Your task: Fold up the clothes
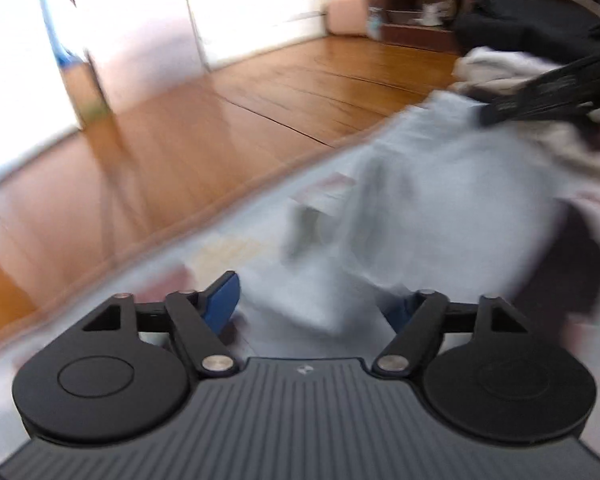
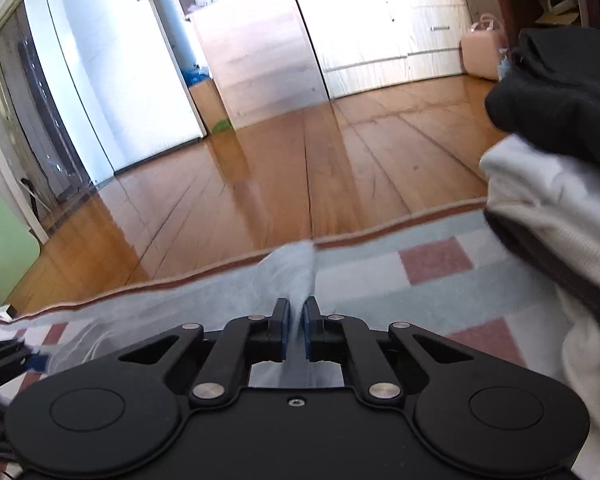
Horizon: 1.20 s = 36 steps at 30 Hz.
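A pale blue garment (image 2: 296, 268) is pinched by the right gripper (image 2: 296, 326) over a checked cover (image 2: 380, 276)

The garment is seen as soft, thin, creased cloth, drawn into a peaked fold between the right gripper's blue-padded jaws, which are clamped together on it; the cover beneath is flat-woven, with grey and dull red squares and a brown piped edge, beside glossy wooden floorboards (image 2: 300, 168). The left view is heavily motion-blurred: the garment (image 1: 420, 208) is spread as a pale mass ahead of the left gripper (image 1: 316, 308), whose jaws are held wide apart, one blue pad being half hidden by cloth. A heap of white and black clothes (image 2: 560, 184) is cut off at the right edge
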Tool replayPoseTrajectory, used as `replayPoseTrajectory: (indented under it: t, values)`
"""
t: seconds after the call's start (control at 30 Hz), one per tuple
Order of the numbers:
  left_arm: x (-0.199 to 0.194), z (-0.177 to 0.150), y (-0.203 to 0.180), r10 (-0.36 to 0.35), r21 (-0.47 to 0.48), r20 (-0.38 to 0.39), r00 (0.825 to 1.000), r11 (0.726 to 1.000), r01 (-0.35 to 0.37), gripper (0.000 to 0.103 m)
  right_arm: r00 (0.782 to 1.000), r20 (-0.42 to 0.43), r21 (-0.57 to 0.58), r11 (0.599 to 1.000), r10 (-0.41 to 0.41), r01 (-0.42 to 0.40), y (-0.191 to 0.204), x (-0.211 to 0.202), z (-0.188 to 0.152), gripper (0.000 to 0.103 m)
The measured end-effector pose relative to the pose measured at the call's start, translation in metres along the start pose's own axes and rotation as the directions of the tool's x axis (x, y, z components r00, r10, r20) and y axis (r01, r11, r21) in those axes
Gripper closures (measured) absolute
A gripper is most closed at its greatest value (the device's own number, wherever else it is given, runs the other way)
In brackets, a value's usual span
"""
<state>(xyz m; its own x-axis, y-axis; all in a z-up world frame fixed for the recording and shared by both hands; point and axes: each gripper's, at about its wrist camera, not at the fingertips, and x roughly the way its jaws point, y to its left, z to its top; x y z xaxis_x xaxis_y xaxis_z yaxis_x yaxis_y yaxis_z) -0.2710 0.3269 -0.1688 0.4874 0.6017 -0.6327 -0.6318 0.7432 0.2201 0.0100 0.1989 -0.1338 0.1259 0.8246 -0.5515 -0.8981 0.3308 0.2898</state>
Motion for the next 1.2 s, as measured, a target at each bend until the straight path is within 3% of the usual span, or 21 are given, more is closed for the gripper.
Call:
replayPoseTrajectory:
  t: [0.1,0.2,0.27,0.3,0.33,0.4,0.43,0.47,0.5,0.53,0.57,0.6,0.63,0.73,0.8,0.83,0.9,1.0,1.1,1.17,1.2]
  values:
    - [0.019,0.012,0.038,-0.038,-0.192,-0.038,0.999,0.981,0.03,0.047,0.999,-0.048,-0.041,0.999,0.0,-0.002,-0.001,-0.001,0.006,0.101]
    - [0.022,0.014,0.072,-0.053,-0.401,-0.022,0.998,0.915,0.04,0.048,0.995,-0.086,-0.03,0.998,0.051,-0.054,-0.004,-0.003,0.009,0.09]
    - [0.023,0.007,0.093,-0.133,-0.545,0.025,0.991,0.829,0.125,0.046,0.993,-0.09,0.018,0.997,0.08,-0.079,-0.009,-0.003,0.011,0.058]
    - [0.024,0.002,0.099,-0.199,-0.59,0.044,0.979,0.785,0.186,0.046,0.993,-0.082,0.047,0.996,0.081,-0.077,-0.012,-0.002,0.011,0.031]
    - [0.026,-0.001,0.103,-0.266,-0.623,0.059,0.962,0.743,0.244,0.042,0.993,-0.08,0.075,0.994,0.086,-0.08,-0.015,0.002,0.01,0.021]
    - [0.033,-0.004,0.099,-0.365,-0.615,0.035,0.93,0.726,0.308,0.034,0.988,-0.1,0.126,0.986,0.118,-0.105,-0.021,0.015,0.009,0.021]
    - [0.036,-0.005,0.095,-0.383,-0.598,0.013,0.924,0.738,0.314,0.033,0.983,-0.121,0.149,0.981,0.141,-0.123,-0.023,0.024,0.009,0.021]
    - [0.037,-0.006,0.088,-0.373,-0.576,-0.005,0.928,0.76,0.302,0.037,0.977,-0.135,0.171,0.975,0.167,-0.143,-0.026,0.035,0.008,0.021]
    - [0.034,-0.006,0.079,-0.366,-0.522,-0.011,0.931,0.796,0.307,0.044,0.972,-0.133,0.184,0.968,0.195,-0.169,-0.028,0.044,0.006,0.028]
    - [0.029,-0.005,0.069,-0.363,-0.45,-0.01,0.932,0.834,0.32,0.098,0.969,-0.121,0.183,0.964,0.217,-0.193,-0.027,0.049,0.005,0.064]
    - [0.017,-0.003,0.053,-0.327,-0.331,-0.002,0.945,0.892,0.308,0.096,0.966,-0.107,0.177,0.961,0.236,-0.215,-0.027,0.054,0.003,0.085]
    - [0.003,0.0,0.034,-0.273,-0.183,0.018,0.962,0.945,0.272,0.096,0.961,-0.07,0.181,0.951,0.266,-0.25,-0.027,0.053,0.0,0.088]
    - [-0.014,0.001,0.017,-0.246,-0.071,0.055,0.968,0.966,0.25,0.096,0.953,-0.023,0.189,0.938,0.301,-0.292,-0.029,0.05,-0.003,0.09]
    - [-0.054,-0.006,-0.013,-0.365,0.046,0.113,0.924,0.931,0.362,0.095,0.959,0.047,0.22,0.934,0.279,-0.282,-0.03,0.039,-0.02,0.09]
    - [-0.063,-0.014,-0.036,-0.347,0.176,0.071,0.935,0.927,0.331,0.095,0.975,0.051,0.197,0.955,0.215,-0.221,-0.026,0.03,-0.031,0.09]
    - [-0.063,-0.018,-0.04,-0.351,0.176,0.051,0.935,0.925,0.338,0.095,0.981,0.052,0.186,0.963,0.19,-0.196,-0.024,0.025,-0.036,0.09]
    - [-0.057,-0.021,-0.032,-0.375,0.089,0.026,0.927,0.924,0.372,0.095,0.986,0.056,0.156,0.974,0.16,-0.167,-0.018,0.018,-0.039,0.09]
    - [-0.059,-0.021,-0.022,-0.372,0.044,0.036,0.927,0.928,0.371,0.095,0.991,0.065,0.11,0.986,0.121,-0.128,-0.009,0.008,-0.04,0.091]
    - [-0.048,-0.009,-0.018,-0.264,0.002,0.054,0.963,0.965,0.264,0.095,0.993,0.072,0.062,0.994,0.09,-0.095,0.0,0.001,-0.038,0.091]
    - [-0.031,0.003,0.001,-0.155,-0.105,0.045,0.987,0.982,0.158,0.092,0.993,0.068,0.021,0.995,0.095,-0.097,0.005,0.004,-0.028,0.091]
    - [-0.017,0.008,0.018,-0.113,-0.177,0.025,0.993,0.977,0.116,0.088,0.995,0.059,0.002,0.997,0.08,-0.08,0.006,0.008,-0.023,0.091]
